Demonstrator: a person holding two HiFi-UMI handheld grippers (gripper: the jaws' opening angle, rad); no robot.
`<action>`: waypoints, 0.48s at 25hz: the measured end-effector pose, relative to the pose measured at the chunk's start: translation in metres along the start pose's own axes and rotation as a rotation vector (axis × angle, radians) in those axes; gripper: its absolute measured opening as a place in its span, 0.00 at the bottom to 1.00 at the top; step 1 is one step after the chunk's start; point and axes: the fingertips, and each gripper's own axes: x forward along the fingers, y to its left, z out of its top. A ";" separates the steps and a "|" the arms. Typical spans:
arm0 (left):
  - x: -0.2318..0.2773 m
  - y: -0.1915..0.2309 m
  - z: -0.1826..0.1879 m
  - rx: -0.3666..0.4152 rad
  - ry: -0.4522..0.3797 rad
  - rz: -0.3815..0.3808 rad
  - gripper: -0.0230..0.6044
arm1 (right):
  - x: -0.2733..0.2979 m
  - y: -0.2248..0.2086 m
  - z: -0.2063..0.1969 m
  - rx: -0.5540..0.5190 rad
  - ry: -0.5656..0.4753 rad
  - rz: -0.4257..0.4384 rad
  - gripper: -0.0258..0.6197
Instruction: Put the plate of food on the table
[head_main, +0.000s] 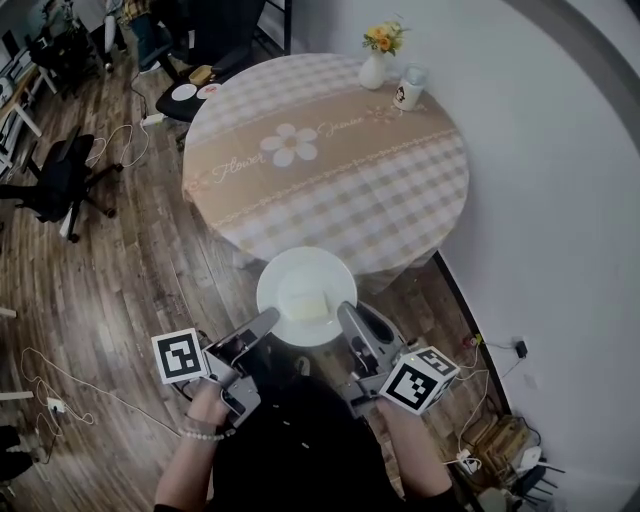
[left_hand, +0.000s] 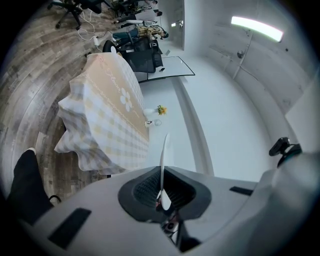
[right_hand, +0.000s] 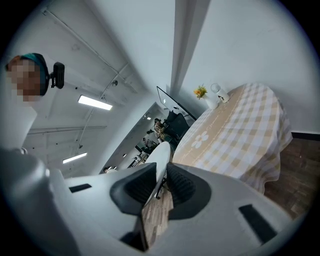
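Note:
A white plate (head_main: 305, 290) with a pale piece of food (head_main: 308, 303) on it hangs level over the wooden floor, just short of the near edge of the round table (head_main: 330, 150) with its checked cloth. My left gripper (head_main: 272, 318) is shut on the plate's left rim, and my right gripper (head_main: 345, 310) is shut on its right rim. The left gripper view shows the plate (left_hand: 164, 165) edge-on between the pads, with the table (left_hand: 107, 115) ahead. The right gripper view has the plate (right_hand: 159, 155) slanting between the pads and the table (right_hand: 235, 130) beyond.
A vase of flowers (head_main: 378, 55) and a mug (head_main: 408, 88) stand at the table's far edge. A white wall curves along the right. Office chairs (head_main: 55, 185) and loose cables lie on the floor to the left. A stool with small dishes (head_main: 190, 92) stands behind the table.

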 end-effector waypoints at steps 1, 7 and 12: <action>0.004 0.000 0.000 0.000 0.004 0.000 0.05 | -0.001 -0.003 0.003 0.004 -0.004 -0.004 0.11; 0.013 0.004 0.009 0.010 0.048 -0.006 0.05 | 0.005 -0.010 0.004 0.012 -0.041 -0.034 0.11; 0.035 0.001 0.025 0.014 0.077 -0.019 0.05 | 0.016 -0.021 0.024 0.014 -0.072 -0.057 0.11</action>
